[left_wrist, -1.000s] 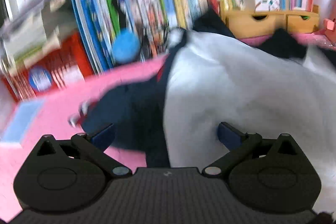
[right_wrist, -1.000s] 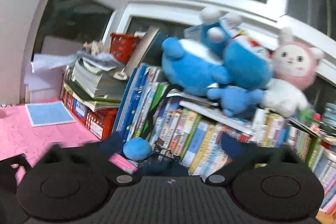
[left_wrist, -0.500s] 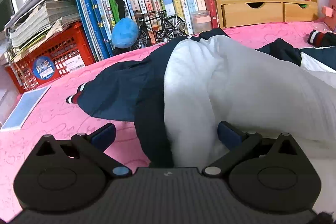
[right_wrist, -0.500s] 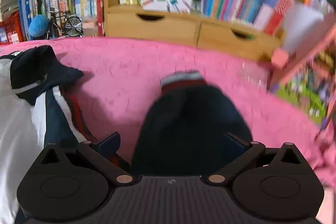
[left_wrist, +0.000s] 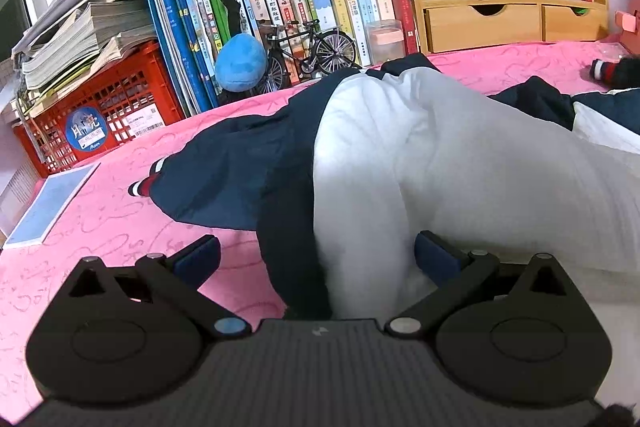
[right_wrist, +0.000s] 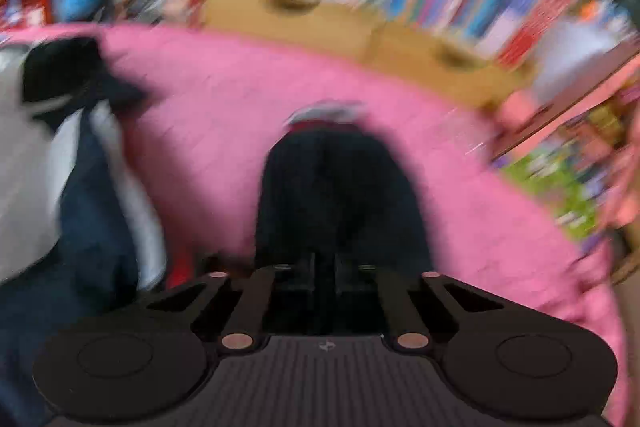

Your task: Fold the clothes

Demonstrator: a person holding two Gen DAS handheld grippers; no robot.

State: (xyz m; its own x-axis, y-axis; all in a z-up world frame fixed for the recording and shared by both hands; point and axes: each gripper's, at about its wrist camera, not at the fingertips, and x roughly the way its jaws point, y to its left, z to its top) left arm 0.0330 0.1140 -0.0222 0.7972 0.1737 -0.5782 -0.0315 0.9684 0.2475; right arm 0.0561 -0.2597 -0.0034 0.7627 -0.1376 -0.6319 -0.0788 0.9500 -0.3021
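Two tools work one soft, limp jacket (left_wrist: 420, 155). Left tool (left_wrist: 316, 255) gapes around its hem; right tool (right_wrist: 325, 277) is clamped on the sleeve (right_wrist: 336, 187). Grip edges, since the fabric will likely sag.

navy-and-white cloth jacket (left_wrist: 400, 155): soft, matt | pink patterned surface (left_wrist: 100, 227): textured cloth | red plastic lattice crate (left_wrist: 100, 115): glossy | pale wooden drawer box (left_wrist: 480, 23): smooth

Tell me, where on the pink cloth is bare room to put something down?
Bare pink cloth lies between the navy and white jacket, the blue booklet and the red plastic crate. Another patch lies before the wooden drawer box. Along the books it is crowded.
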